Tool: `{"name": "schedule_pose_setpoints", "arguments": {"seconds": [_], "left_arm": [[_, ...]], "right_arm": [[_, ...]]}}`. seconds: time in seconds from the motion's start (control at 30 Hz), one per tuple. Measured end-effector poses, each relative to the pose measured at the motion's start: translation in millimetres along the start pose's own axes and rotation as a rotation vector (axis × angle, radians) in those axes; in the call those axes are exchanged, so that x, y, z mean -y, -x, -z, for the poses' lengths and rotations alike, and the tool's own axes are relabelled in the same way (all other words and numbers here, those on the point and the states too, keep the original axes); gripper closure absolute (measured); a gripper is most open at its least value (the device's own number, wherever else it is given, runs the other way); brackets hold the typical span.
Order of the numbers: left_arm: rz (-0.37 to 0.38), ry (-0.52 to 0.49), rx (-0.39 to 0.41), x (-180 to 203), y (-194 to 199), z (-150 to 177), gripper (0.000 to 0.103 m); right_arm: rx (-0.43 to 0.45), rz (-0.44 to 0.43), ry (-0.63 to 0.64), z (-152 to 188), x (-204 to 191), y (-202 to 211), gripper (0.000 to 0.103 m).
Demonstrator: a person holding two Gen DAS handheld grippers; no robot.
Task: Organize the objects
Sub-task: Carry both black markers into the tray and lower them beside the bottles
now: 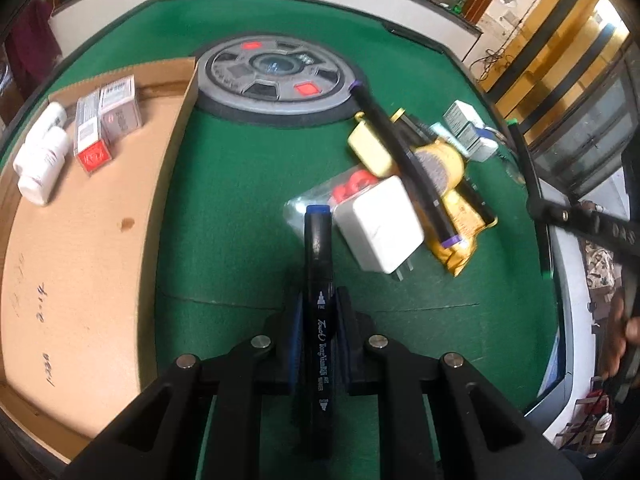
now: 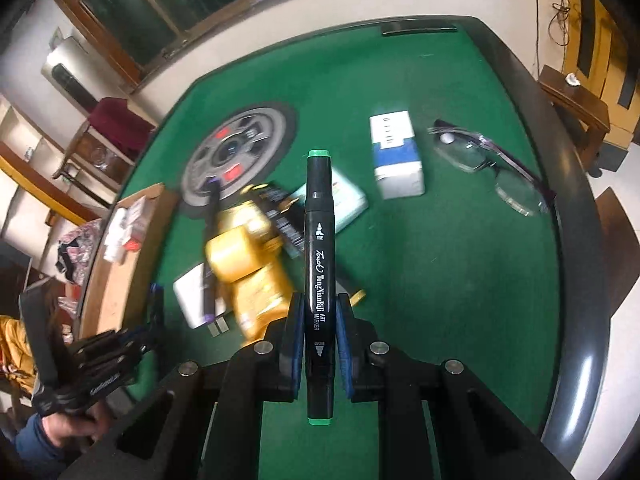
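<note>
Green felt covers the table (image 1: 240, 208). The left gripper (image 1: 318, 312) squeezes a black marker with a blue cap (image 1: 319, 320); its blue pads press on both sides, and the blue cap points to 12 o'clock. The right gripper (image 2: 319, 320) squeezes a black marker with a green cap (image 2: 319, 280) the same way, with a green end at the top and at the bottom.

In the left wrist view, a flat cardboard box (image 1: 92, 256) lies at 9 o'clock. Two white bottles (image 1: 42, 156) and two small cartons (image 1: 106, 120) rest in its far end. A round grey weight plate (image 1: 276, 76) sits at 12 o'clock, just beside the box. At 2 o'clock there is a pile: a white charger block (image 1: 380, 224), a yellow snack bag (image 1: 452, 220), a yellow case (image 1: 370, 146) and a black marker with purple ends (image 1: 404, 160) lying across them.

In the right wrist view, a blue and white box (image 2: 398, 156) lies at 1 o'clock, and glasses (image 2: 492, 168) lie at 2 o'clock near the table edge. The pile looks blurry there.
</note>
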State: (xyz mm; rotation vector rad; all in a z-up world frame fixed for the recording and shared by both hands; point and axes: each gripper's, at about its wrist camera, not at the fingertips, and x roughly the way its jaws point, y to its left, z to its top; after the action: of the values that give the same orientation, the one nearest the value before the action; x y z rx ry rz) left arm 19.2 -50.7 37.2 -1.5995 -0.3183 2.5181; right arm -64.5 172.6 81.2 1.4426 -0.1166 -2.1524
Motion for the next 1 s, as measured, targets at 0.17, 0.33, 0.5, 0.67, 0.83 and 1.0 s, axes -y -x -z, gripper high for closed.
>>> {"name": "schedule_pose_setpoints", "arguments": {"seconds": [0.17, 0.33, 0.5, 0.67, 0.83, 1.0], "left_arm": [[0.027, -0.015, 0.035, 0, 13, -7, 0.089], [0.053, -0.033, 0.076, -3, 32, -6, 0.089], [0.083, -0.016, 0.131, -16, 61, -6, 0.089], [0.114, 0.032, 0.181, -39, 93, -7, 0.089], [0.113, 0.093, 0.237, -70, 127, -8, 0.089], [0.058, 0.158, 0.255, -117, 147, -6, 0.088]], "right_arm": [[0.002, -0.052, 0.042, 11, -35, 5, 0.087], [0.009, -0.085, 0.090, 14, -68, 2, 0.087], [0.011, -0.105, 0.135, 12, -97, 0, 0.087], [0.003, -0.136, 0.198, 9, -131, -5, 0.087], [-0.018, -0.166, 0.269, 8, -171, -16, 0.087], [-0.060, -0.200, 0.332, 14, -211, -34, 0.086]]}}
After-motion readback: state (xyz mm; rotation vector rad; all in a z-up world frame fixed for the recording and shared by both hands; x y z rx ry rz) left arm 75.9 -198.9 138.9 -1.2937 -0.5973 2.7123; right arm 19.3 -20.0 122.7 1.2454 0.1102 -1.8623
